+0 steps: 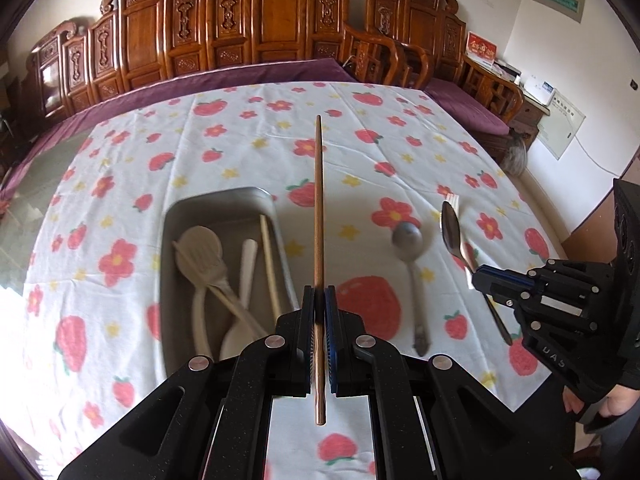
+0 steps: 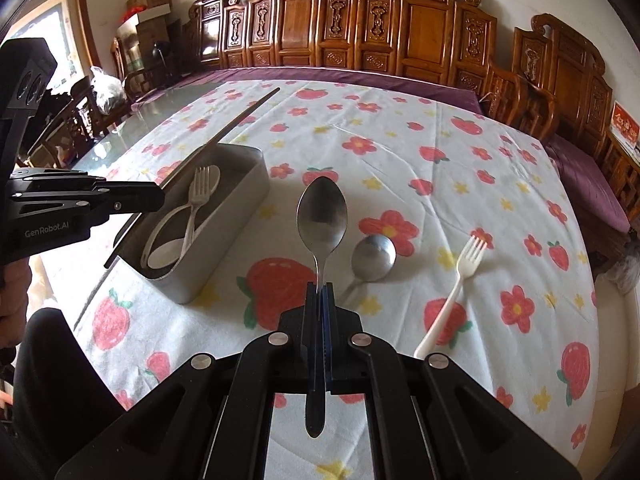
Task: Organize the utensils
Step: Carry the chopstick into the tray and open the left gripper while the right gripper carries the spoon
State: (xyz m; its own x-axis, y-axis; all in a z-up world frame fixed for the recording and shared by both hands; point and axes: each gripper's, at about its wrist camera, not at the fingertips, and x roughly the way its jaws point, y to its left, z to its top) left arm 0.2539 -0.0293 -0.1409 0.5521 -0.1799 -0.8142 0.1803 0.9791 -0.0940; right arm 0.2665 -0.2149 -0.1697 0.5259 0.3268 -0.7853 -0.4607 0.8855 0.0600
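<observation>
Metal spoon [image 2: 322,216] and brown chopstick [image 1: 319,216] ride clamped in the right gripper [image 2: 320,292] and left gripper [image 1: 319,300], both pitched downward above the desk [image 2: 400,168]. One round spoon [image 2: 372,258] and one white fork [image 2: 460,276] lie right of the tray [image 2: 240,208].

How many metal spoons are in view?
2. One spoon is clamped in the right gripper, held above the table; a round spoon lies on the tablecloth beside it. None visible in the tray.

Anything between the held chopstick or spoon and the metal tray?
Nothing visible. Left claw holds the chopstick beside the tray; right claw holds the spoon, bare tablecloth between it and the tray.
</observation>
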